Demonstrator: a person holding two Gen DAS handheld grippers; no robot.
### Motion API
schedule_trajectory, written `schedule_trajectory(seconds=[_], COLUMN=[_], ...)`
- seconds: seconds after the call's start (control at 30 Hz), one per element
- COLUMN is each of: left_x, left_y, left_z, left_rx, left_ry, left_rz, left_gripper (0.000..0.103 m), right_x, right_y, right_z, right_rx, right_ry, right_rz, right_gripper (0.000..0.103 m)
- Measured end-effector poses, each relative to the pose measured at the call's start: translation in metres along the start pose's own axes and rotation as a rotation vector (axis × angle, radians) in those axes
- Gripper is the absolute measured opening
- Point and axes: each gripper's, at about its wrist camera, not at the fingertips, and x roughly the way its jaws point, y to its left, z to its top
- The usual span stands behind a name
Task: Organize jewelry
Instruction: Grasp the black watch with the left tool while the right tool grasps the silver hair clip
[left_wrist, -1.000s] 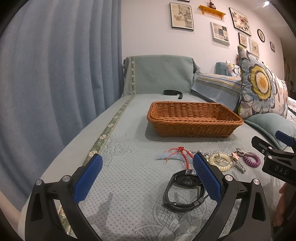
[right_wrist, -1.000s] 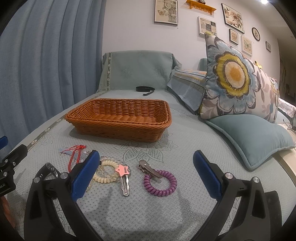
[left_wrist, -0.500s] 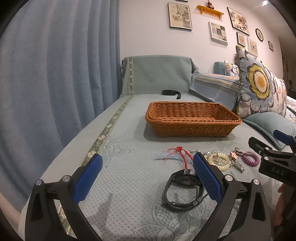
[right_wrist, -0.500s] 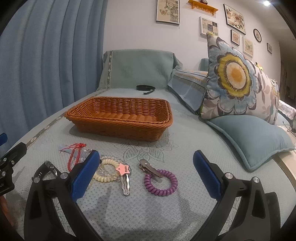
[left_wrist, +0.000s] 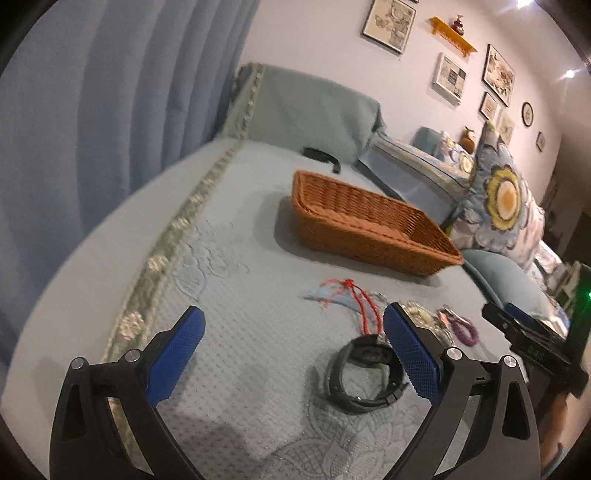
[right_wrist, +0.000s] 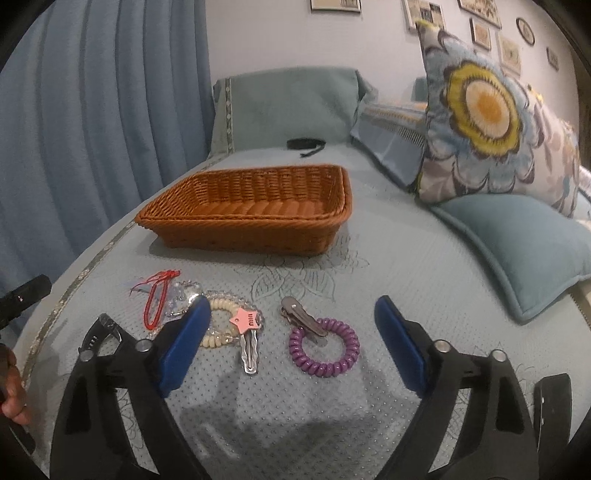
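Note:
An empty brown wicker basket (right_wrist: 258, 206) (left_wrist: 365, 221) stands on the teal sofa cover. In front of it lie a red cord (right_wrist: 157, 295) (left_wrist: 356, 299), a cream bead bracelet (right_wrist: 221, 325), a pink star hair clip (right_wrist: 248, 341), a metal clip (right_wrist: 301, 319) and a purple coil band (right_wrist: 324, 347) (left_wrist: 464, 329). A black watch (left_wrist: 360, 376) lies by my left gripper's right finger. My left gripper (left_wrist: 293, 350) is open and empty. My right gripper (right_wrist: 291, 343) is open and empty, low over the clips and coil band.
A blue curtain (left_wrist: 92, 110) hangs on the left. Flowered pillows (right_wrist: 487, 110) and a teal cushion (right_wrist: 524, 243) lie on the right. A black strap (right_wrist: 304, 144) lies behind the basket. Framed pictures hang on the wall.
My left gripper has tilted and swung so its view rolls clockwise. My right gripper has moved forward and down toward the clips and purple coil band. Both stay open.

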Motion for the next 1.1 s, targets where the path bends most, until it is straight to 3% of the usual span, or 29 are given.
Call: schedule_trajectory(seconds=[0.23, 0.33, 0.37, 0.47, 0.6, 0.8, 0.97, 1.1], left_x=[0.022, 0.029, 0.034, 0.042, 0.047, 0.05, 0.053, 0.055], left_y=[-0.011, -0.015, -0.016, -0.02, -0.025, -0.028, -0.032, -0.032], left_z=[-0.01, -0.015, -0.017, -0.021, -0.026, -0.029, -0.032, -0.034], left_rx=[0.02, 0.026, 0.025, 0.029, 0.04, 0.043, 0.058, 0.057], left_ry=[0.113, 0.155, 0.174, 0.213, 0.236, 0.252, 0.262, 0.266], left_rz=[-0.11, -0.127, -0.139, -0.15, -0.151, -0.155, -0.15, -0.142], left_gripper=[0.072, 0.061, 0.053, 0.041, 0.039, 0.039, 0.038, 0.037], right_x=[0.0, 0.007, 0.011, 0.021, 0.033, 0.027, 0.038, 0.041], right_y=[-0.039, -0.065, -0.073, -0.078, -0.062, -0.036, -0.032, -0.028], right_z=[0.013, 0.013, 0.012, 0.007, 0.0, -0.002, -0.006, -0.003], right_rx=[0.038, 0.109, 0.137, 0.169, 0.112, 0.01, 0.006, 0.002], right_ry=[0.056, 0.107, 0.131, 0.19, 0.245, 0.222, 0.255, 0.241], right_rz=[-0.041, -0.01, 0.011, 0.062, 0.083, 0.092, 0.094, 0.11], right_gripper=[0.061, 0.048, 0.044, 0.042, 0.042, 0.04, 0.025, 0.025])
